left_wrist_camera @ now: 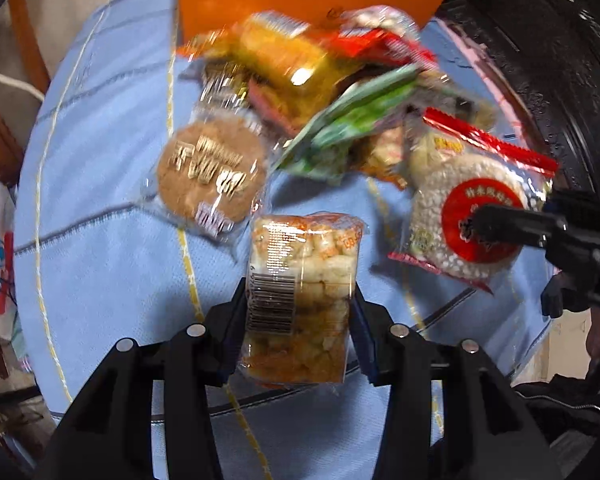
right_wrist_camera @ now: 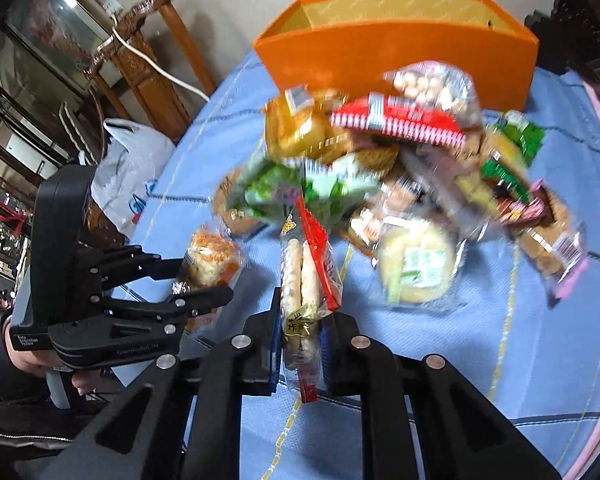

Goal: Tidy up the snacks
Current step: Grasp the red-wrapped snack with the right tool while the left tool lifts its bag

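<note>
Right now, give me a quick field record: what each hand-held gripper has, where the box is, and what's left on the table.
left hand-held gripper: shut on puffed rice block pack
right hand-held gripper: shut on round rice cracker pack, held edge-on
orange box: open, looks empty, behind pile
snack pile: loose on blue tablecloth
image quality: motion blur

A barcode is showing on the clear puffed-snack packet point(left_wrist_camera: 300, 300), Chinese characters are sitting blurred on the rice cake's red round label point(left_wrist_camera: 480, 220), and nothing else is reading clearly.
</note>
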### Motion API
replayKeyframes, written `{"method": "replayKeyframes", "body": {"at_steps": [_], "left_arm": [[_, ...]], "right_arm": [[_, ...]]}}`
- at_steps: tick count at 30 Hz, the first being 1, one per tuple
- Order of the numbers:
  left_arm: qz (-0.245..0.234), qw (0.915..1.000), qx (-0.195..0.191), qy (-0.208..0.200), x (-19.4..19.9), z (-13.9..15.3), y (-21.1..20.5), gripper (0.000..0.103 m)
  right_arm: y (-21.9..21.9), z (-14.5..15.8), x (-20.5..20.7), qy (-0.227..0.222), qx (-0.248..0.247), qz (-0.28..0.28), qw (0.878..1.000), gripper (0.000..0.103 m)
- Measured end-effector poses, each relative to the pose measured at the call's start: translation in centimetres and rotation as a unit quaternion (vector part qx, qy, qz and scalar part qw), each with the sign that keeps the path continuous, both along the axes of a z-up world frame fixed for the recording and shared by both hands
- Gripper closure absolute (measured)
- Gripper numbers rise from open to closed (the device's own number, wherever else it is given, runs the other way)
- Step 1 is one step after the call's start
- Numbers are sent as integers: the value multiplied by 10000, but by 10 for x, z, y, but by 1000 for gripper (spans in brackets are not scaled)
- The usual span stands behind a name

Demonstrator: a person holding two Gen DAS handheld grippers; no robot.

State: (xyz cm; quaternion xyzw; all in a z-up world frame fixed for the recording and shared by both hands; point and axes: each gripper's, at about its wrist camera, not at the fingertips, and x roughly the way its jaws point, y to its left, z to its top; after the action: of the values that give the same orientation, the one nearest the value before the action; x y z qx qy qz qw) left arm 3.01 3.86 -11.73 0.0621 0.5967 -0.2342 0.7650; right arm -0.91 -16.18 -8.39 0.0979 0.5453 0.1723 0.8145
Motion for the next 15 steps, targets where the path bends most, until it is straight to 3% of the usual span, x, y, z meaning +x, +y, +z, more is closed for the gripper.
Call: {"method": "replayKeyframes", "body": {"at_steps": [8, 15], "left_arm": [[128, 9964, -612, -578, 22, 66, -7, 58], [386, 9903, -813, -1057, 84, 114, -28, 58]], "right_arm": [[-31, 63, 19, -787, 143, -176, 9966, 88], [-68, 103, 69, -1420, 156, -531, 9883, 88]]}}
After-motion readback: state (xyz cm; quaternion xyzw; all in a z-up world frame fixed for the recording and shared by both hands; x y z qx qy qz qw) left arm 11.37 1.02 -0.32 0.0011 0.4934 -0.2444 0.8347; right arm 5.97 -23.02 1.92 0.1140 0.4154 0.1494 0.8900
